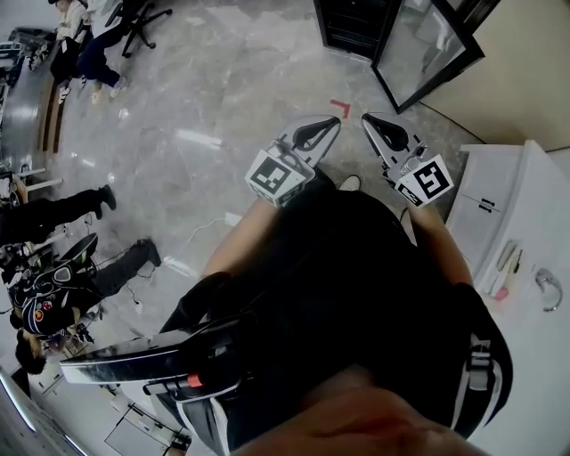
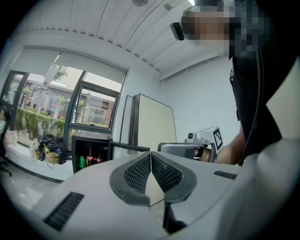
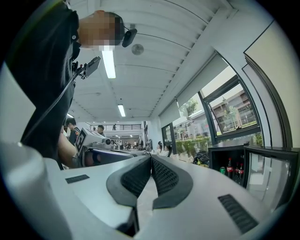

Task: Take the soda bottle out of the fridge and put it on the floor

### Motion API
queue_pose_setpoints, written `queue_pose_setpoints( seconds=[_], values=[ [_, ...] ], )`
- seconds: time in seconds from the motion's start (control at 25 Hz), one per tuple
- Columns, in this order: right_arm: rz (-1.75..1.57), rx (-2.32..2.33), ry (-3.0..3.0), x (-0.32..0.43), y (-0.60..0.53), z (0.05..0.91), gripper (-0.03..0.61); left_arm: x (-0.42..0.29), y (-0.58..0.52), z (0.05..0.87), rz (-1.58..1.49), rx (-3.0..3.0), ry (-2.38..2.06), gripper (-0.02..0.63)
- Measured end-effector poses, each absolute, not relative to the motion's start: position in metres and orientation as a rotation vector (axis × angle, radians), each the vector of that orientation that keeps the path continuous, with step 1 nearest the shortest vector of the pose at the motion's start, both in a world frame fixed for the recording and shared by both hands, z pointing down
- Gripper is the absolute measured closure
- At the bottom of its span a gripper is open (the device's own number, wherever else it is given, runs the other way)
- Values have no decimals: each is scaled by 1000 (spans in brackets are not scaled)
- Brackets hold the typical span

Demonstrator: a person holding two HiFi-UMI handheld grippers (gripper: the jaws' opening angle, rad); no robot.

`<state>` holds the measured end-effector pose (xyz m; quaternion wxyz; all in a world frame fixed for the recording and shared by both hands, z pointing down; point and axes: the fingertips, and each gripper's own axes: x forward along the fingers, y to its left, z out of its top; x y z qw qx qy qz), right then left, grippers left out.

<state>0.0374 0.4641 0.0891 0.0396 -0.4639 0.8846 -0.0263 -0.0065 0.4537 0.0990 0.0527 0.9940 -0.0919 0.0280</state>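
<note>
A small black fridge (image 1: 350, 27) stands open at the far side of the floor, its glass door (image 1: 427, 49) swung to the right. Inside the fridge (image 2: 88, 151) I see dark soda bottles with red labels (image 2: 90, 157) and a green can (image 2: 81, 161). The right gripper view shows a soda bottle (image 3: 229, 168) and the can (image 3: 222, 170) inside too. My left gripper (image 1: 328, 125) and right gripper (image 1: 372, 120) are held side by side at waist height, well short of the fridge. Both are shut with nothing between the jaws: left gripper (image 2: 150, 153), right gripper (image 3: 151, 157).
A red tape mark (image 1: 340, 107) lies on the marble floor between the grippers and the fridge. A white counter (image 1: 534, 338) with small items runs along my right. People and an office chair (image 1: 138, 18) are off to the left. Bags (image 2: 49, 149) lie by the window.
</note>
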Motion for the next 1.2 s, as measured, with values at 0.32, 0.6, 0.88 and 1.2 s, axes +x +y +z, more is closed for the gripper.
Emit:
queue_pose_setpoints(
  seconds=[0.32, 0.6, 0.88, 1.2],
  values=[
    [-76, -1458, 2711, 37, 419, 93, 566, -5, 406, 103, 42, 3023, -228, 609],
    [-76, -1537, 2720, 32, 361, 91, 566, -3, 348, 93, 6, 3048, -148, 609],
    [-91, -1630, 2694, 27, 302, 93, 566, -7, 288, 91, -12, 3045, -62, 609],
    [-130, -1704, 2668, 11, 251, 105, 566, -25, 235, 102, 9, 3025, 5, 609]
  ],
)
